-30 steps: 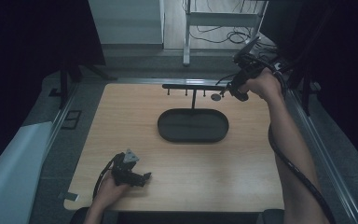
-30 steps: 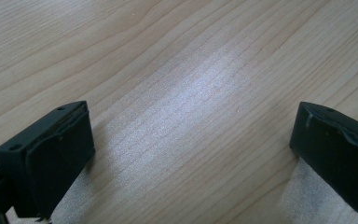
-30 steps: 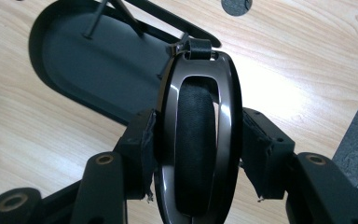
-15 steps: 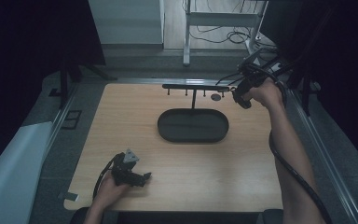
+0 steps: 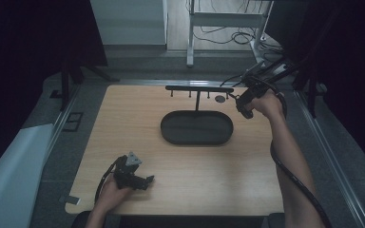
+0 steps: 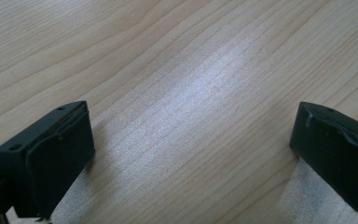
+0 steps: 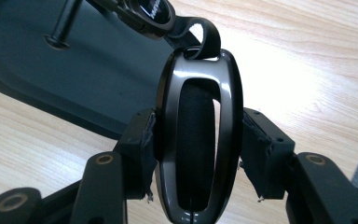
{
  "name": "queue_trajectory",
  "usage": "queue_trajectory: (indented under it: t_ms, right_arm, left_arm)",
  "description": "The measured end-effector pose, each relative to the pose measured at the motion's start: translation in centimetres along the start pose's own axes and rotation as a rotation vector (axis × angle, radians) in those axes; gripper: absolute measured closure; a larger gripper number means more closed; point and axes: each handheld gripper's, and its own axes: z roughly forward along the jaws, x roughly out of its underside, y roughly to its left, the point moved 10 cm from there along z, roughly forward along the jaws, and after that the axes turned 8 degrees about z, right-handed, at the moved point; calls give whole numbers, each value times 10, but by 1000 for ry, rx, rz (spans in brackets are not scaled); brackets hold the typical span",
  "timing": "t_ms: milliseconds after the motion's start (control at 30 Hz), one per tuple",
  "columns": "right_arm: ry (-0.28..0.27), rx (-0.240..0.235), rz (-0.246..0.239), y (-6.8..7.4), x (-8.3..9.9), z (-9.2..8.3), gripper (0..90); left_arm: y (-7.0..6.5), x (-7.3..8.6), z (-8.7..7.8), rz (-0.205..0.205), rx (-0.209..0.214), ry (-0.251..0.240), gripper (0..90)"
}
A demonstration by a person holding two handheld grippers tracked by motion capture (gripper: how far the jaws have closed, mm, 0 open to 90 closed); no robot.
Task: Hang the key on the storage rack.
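1. We see a wooden worktop [image 5: 190, 161] from above, with dark curtains at both sides
2. A black oval tray [image 5: 196, 128] lies in the middle of the worktop, a bit toward the far side
3. A thin post rises from the far part of the tray and carries a black bar [image 5: 197, 89] with small pegs hanging under it
4. Our left gripper [image 5: 148, 180] rests on the worktop near the close edge, held by the left hand [image 5: 110, 194]
5. In the left gripper view its two black jaws stand wide apart, with bare wood between them
6. Our right gripper [image 5: 232, 97] is up by the right end of the bar, held by the right hand [image 5: 265, 102]
7. In the right gripper view the jaws are closed on a shiny dark oval piece [image 7: 198, 135], one jaw on each side of it
8. The oval piece has a black padded middle, and its top joins a black loop [image 7: 200, 35] that leads to another dark part above; it looks like part of a headset
9. Behind the oval piece we see the dark tray [image 7: 74, 70] and the foot of the post [image 7: 58, 32] standing in it
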Motion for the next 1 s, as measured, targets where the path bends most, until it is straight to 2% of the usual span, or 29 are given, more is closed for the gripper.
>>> queue_trajectory:
  t_ms: [333,1000]
  right_arm:
    - [-8,-10,-24,10,-3,24,490]
    - [-38,39,-105,27,-2,56,486]
  left_arm:
    - [0,0,0,3,-2,2,0]
    - [0,0,0,2,-3,2,0]
